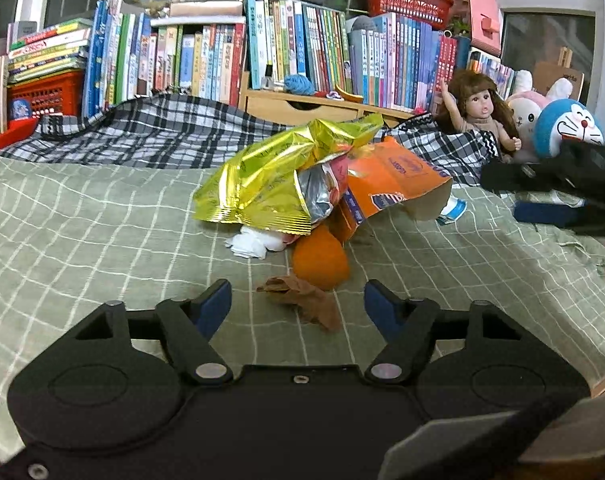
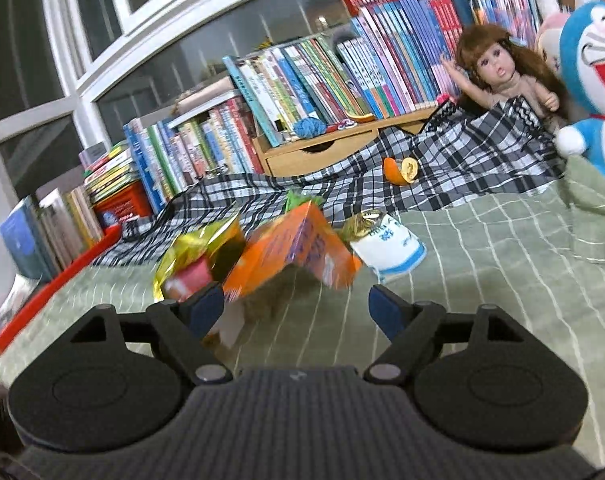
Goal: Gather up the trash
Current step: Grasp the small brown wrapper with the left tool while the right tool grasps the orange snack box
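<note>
Crinkled gold foil bag (image 1: pixel 262 184), orange carton (image 1: pixel 386 184) — blurred, both claws (image 1: pixel 297 300) (image 2: pixel 296 304) apart, empty.

A child's bedroom in a home — the bed (image 1: pixel 82 240), spread with a green grid-patterned sheet, is the centre of it. Behind the bed runs a long row of children's books (image 1: pixel 206 60), with red plastic baskets (image 1: pixel 406 0) stacked above them and windows (image 2: pixel 62 60) beyond. At the bed's far right corner sit a doll (image 1: pixel 482 112) and plush toys (image 1: pixel 566 124) — beside a rumpled plaid blanket (image 1: pixel 150 132).
</note>
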`<action>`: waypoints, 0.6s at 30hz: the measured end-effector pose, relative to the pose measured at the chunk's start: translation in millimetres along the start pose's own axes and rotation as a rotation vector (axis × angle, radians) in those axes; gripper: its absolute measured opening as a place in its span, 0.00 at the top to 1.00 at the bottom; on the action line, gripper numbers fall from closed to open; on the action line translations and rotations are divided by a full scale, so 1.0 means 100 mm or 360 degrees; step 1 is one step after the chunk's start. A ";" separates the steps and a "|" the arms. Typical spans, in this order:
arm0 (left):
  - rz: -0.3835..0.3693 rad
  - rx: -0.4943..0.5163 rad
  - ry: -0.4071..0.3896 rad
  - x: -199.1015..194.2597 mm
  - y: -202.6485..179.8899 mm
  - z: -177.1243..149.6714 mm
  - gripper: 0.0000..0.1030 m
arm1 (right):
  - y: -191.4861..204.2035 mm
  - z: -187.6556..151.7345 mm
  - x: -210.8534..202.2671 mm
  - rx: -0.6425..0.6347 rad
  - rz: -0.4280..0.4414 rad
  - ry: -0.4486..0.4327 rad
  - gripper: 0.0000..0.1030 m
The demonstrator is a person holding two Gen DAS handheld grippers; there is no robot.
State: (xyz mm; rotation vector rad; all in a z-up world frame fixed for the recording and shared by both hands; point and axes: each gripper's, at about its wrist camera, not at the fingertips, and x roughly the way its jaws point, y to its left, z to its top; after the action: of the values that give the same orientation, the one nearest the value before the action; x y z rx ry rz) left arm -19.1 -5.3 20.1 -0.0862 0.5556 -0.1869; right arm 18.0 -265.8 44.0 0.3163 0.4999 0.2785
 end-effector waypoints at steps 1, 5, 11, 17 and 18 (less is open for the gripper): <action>-0.0006 0.0000 0.0008 0.04 0.00 0.00 0.35 | 0.00 0.04 0.09 0.0010 -0.0002 0.0015 0.15; -0.0007 0.0006 0.0036 0.17 -0.02 0.00 0.44 | 0.02 0.11 0.40 0.0029 -0.0019 0.0071 0.15; -0.0024 -0.0019 0.0062 0.30 0.01 -0.02 0.60 | 0.05 0.13 0.78 0.0099 0.0006 0.0160 0.15; -0.0053 -0.0034 0.0070 0.32 0.02 -0.01 0.83 | 0.10 0.11 0.88 0.0085 0.0019 0.0181 0.35; -0.0054 -0.0036 0.0070 0.31 0.03 -0.01 0.83 | 0.09 0.11 0.86 0.0099 0.0049 0.0175 0.40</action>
State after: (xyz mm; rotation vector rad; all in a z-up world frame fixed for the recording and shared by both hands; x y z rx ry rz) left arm 6.9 -8.9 2.8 -0.1137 0.6001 -0.2162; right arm 93.6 -231.0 20.0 0.3708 0.6133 0.3121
